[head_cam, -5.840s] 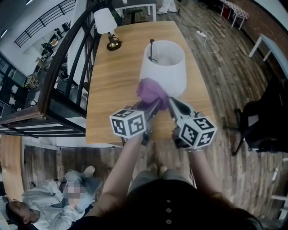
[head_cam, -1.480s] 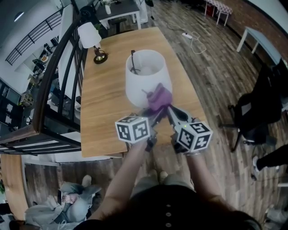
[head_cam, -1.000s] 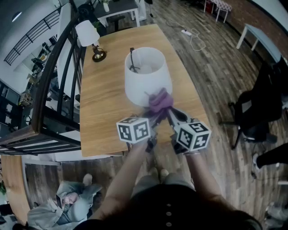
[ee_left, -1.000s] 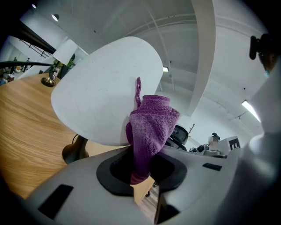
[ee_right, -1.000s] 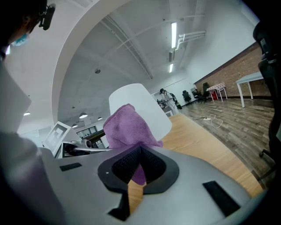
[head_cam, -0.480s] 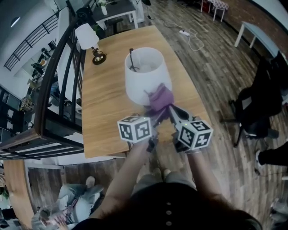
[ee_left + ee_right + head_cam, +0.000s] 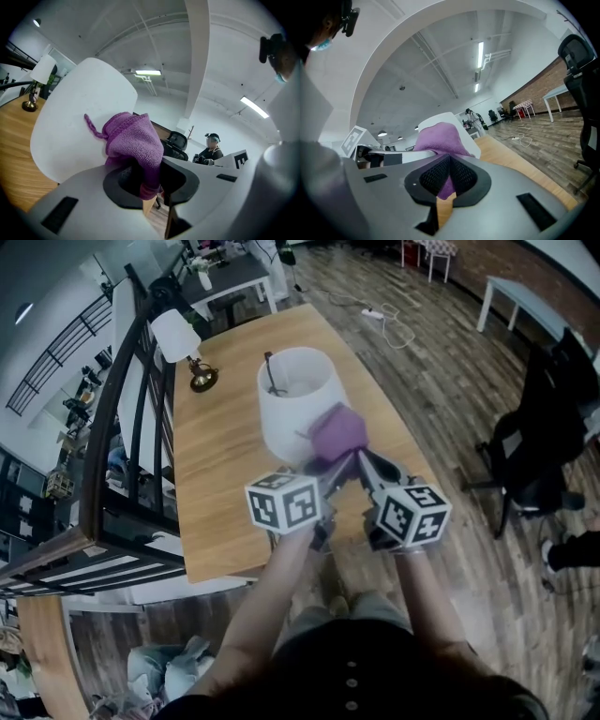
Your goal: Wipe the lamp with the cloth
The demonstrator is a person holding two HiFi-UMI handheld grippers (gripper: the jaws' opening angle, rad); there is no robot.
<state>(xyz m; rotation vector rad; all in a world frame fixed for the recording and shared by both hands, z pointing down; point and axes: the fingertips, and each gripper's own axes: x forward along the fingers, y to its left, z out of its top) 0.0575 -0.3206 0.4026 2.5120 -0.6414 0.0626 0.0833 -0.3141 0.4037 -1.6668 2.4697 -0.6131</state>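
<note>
Lamp, with a white drum shade, stands on the wooden table. A bunched purple cloth presses against the shade's near side, pinched by 2 grippers. The left gripper has its jaws clamped on the cloth's lower fold, and the right gripper is likewise closed on it. Beyond the lamp to the left stands a smaller table lamp. To the lamp's right, on the floor, is a black office chair.

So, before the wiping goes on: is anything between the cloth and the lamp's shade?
Nothing visible. The purple cloth, pinched by the left gripper and the right gripper, looks pressed straight against the near side of the white shade.
</note>
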